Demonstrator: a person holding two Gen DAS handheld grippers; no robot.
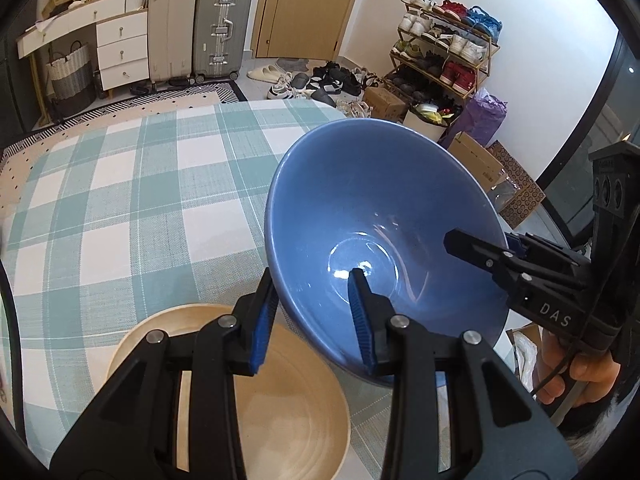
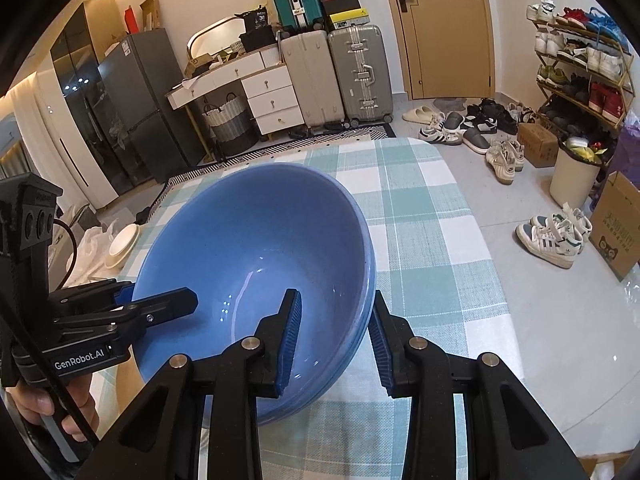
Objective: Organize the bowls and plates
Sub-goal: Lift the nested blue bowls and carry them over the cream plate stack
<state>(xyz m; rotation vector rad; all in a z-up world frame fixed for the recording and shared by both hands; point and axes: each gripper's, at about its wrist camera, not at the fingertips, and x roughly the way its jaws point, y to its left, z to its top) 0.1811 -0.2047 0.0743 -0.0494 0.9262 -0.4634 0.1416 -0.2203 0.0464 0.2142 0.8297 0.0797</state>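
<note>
Here a blue bowl [image 1: 384,216] is held in the air above the tabletop [image 1: 120,184], which is covered by a green and white checked cloth. The bowl is gripped from two opposite sides. The left gripper [image 1: 316,320] is closed on the near wall of the bowl: one blue pad is pressed on the outside and the other on the inside, close to the bottom. The right gripper [image 2: 334,340] is closed on the opposite wall in the same way, with one finger inside the bowl and one outside. In the left wrist view the right gripper is seen at the right edge, reaching over the rim, with a hand [image 1: 576,372] around its handle. In the right wrist view a double rim line is seen on the outer side of the bowl, so perhaps two blue bowls are nested; this cannot be told for sure. The bowl is tilted, with its opening turned toward the cameras.

Below the left gripper a beige plate [image 1: 280,408] lies on the cloth, partly under the lifted bowl. Behind the tabletop, suitcases [image 1: 208,28], a white drawer unit [image 1: 120,52], a wooden door [image 1: 304,4] and a shoe rack [image 1: 448,48] are seen
</note>
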